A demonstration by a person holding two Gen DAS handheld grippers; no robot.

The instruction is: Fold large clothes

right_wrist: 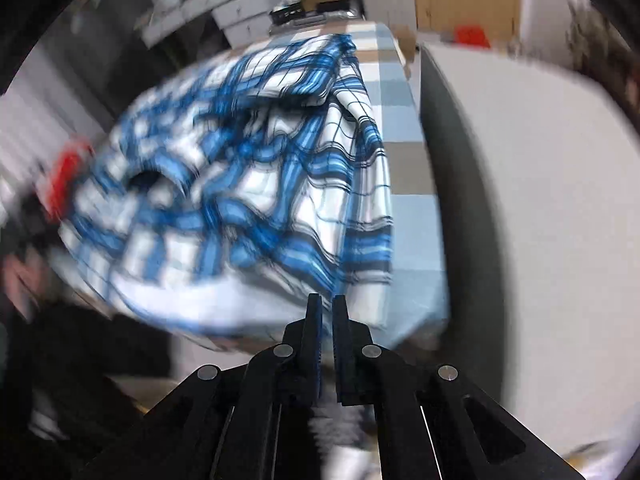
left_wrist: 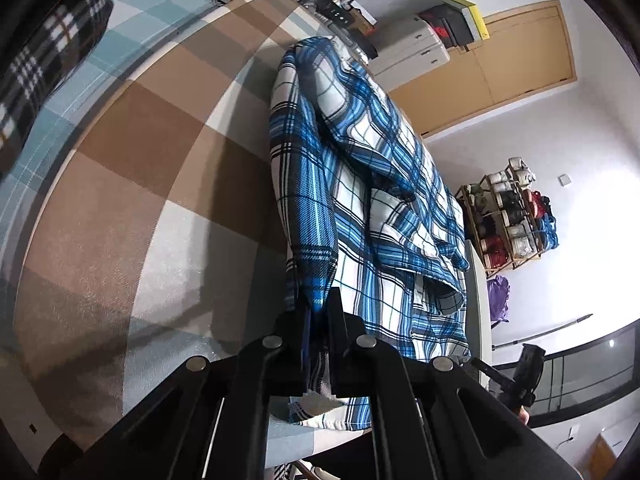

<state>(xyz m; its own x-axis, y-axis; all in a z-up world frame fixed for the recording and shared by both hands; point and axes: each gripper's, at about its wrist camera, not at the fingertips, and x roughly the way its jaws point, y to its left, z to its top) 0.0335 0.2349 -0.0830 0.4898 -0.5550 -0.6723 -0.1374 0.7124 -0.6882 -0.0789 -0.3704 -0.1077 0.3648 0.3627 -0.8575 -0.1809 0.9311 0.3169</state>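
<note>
A soft, limp blue plaid flannel shirt sprawls on the checked desk; left gripper jaws pinch its hem, right gripper jaws nearly closed, empty; grip edges.

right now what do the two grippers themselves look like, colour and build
Both look alike: the left gripper and right gripper are matte black, each with two flat narrow fingers on angular linkage arms joined by round silver pivot pins. A blue pad edge lines a finger on each. No cables, markings or sleeves show.
</note>
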